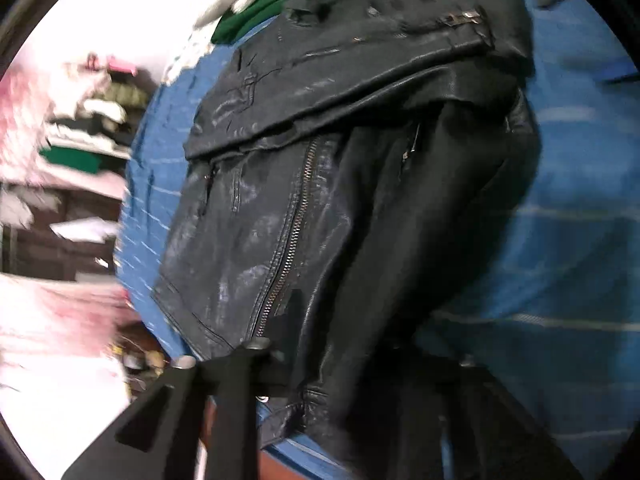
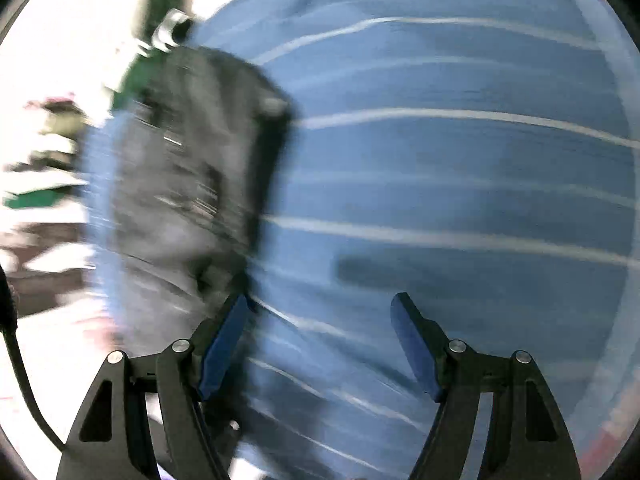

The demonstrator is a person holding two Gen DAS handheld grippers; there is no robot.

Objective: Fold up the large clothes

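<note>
Black leather zip-front jacket lies partly folded on the blue white-striped sheet, top part doubled over w/ green garment beyond it; looks heavy, stiff-ish, slick, so prob. best grabbed at a thick hem or seam edge, not the flat panel. Left gripper is at the near hem w/ leather draped over it, can't tell if fingers are together or apart. Right gripper has fingers wide apart, empty, over bare sheet just right of the jacket.

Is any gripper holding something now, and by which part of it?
The right gripper is open and empty. The left gripper is over the black leather jacket, at its near hem, but a hold cannot be told.
</note>
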